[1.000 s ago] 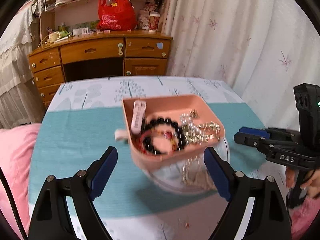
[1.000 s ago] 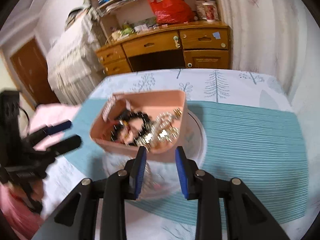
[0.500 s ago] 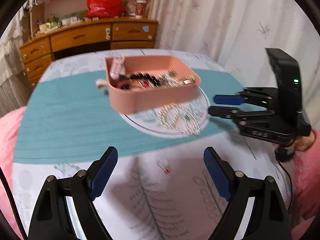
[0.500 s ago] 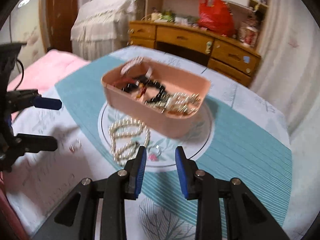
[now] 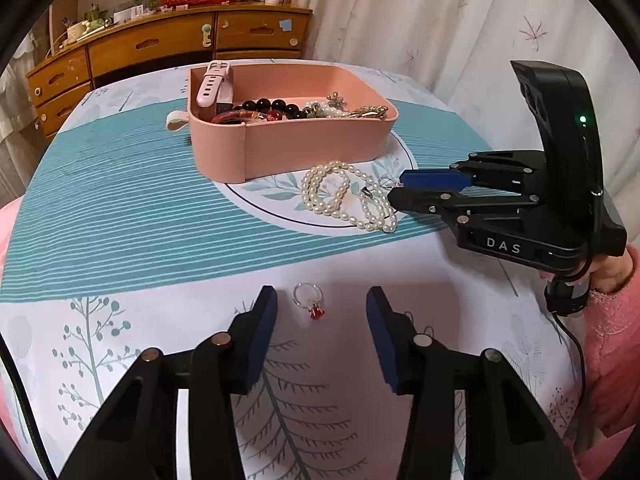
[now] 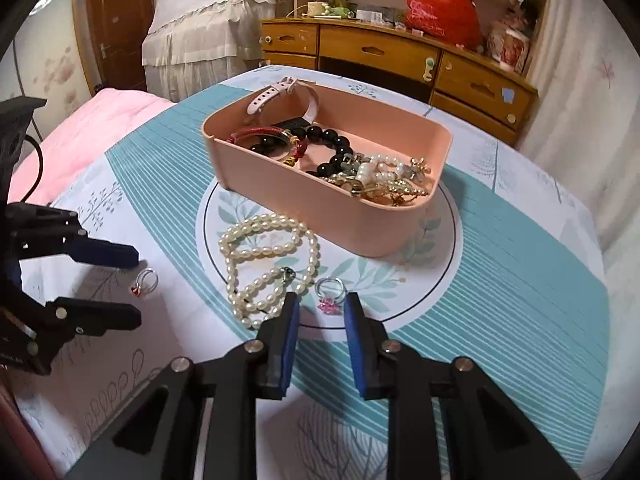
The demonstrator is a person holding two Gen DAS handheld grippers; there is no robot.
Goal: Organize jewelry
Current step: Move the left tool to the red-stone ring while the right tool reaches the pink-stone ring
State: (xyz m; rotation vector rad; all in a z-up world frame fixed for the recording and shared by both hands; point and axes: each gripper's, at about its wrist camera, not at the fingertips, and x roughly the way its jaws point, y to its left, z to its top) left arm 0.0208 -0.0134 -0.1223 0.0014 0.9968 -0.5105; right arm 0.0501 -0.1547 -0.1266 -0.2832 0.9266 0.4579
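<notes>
A pink tray [image 5: 280, 148] [image 6: 320, 208] holds a pink watch, black beads, a red bangle and gold pieces. A pearl necklace [image 5: 344, 196] [image 6: 268, 264] lies in front of it on the tablecloth. A silver ring with a red stone [image 5: 310, 300] [image 6: 145, 282] lies between the open fingers of my left gripper [image 5: 320, 312] [image 6: 128, 284]. A ring with a pink stone [image 6: 329, 296] lies between the open fingers of my right gripper [image 6: 320, 316] [image 5: 394, 186], beside the pearls. Both grippers are empty.
A round table with a teal and white cloth [image 5: 120, 216] carries everything. A wooden dresser [image 5: 180, 40] [image 6: 400, 52] with a red bag stands behind. White curtains hang at the right. A pink blanket [image 6: 80, 128] lies beside the table.
Both grippers have dropped low to the tablecloth and moved in on the two rings. The left jaws have narrowed; the right jaws have opened slightly.
</notes>
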